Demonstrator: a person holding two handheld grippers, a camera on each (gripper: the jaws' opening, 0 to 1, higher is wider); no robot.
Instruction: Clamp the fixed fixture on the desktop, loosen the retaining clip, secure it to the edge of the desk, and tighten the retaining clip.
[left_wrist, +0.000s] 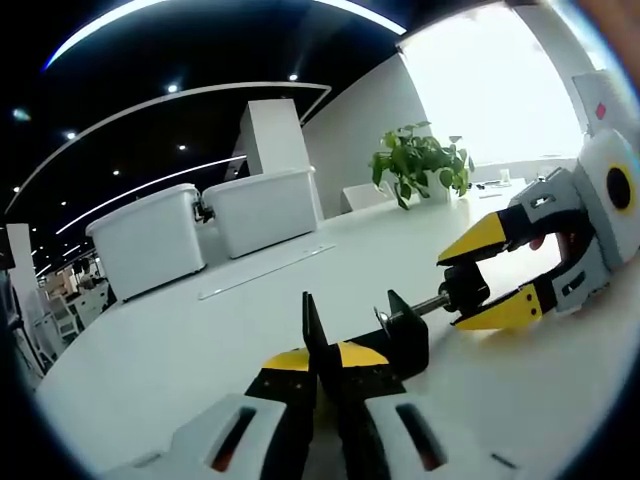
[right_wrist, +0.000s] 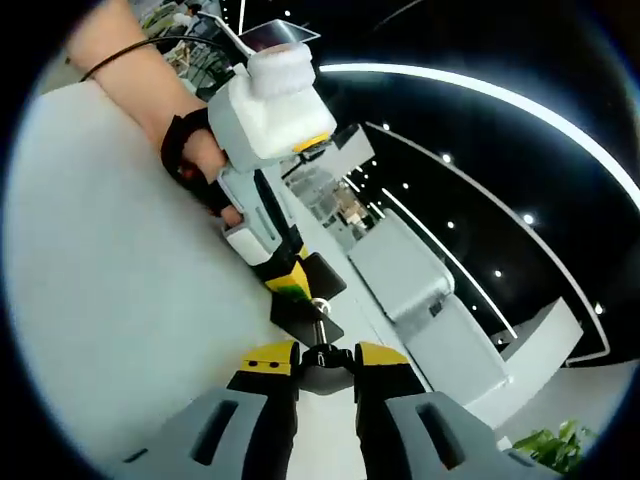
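A black clamp fixture (left_wrist: 405, 340) stands on the white desk (left_wrist: 170, 350). My left gripper (left_wrist: 325, 358) is shut on its upright frame, with the yellow-tipped jaws pressed against both faces. A threaded screw runs from the frame to a black knob (left_wrist: 465, 288). My right gripper (left_wrist: 452, 292) comes in from the right and is shut on that knob. In the right gripper view, my right gripper (right_wrist: 322, 355) holds the knob (right_wrist: 320, 372) between its yellow tips. Beyond it, the left gripper (right_wrist: 292, 283) grips the fixture (right_wrist: 310, 318), held by a gloved hand (right_wrist: 195, 160).
Two white lidded storage bins (left_wrist: 150, 240) (left_wrist: 265, 210) stand at the back of the desk, with a potted green plant (left_wrist: 420, 160) to their right. The bins (right_wrist: 420, 300) also appear beyond the fixture in the right gripper view. The bare desk surface (right_wrist: 110, 300) stretches left.
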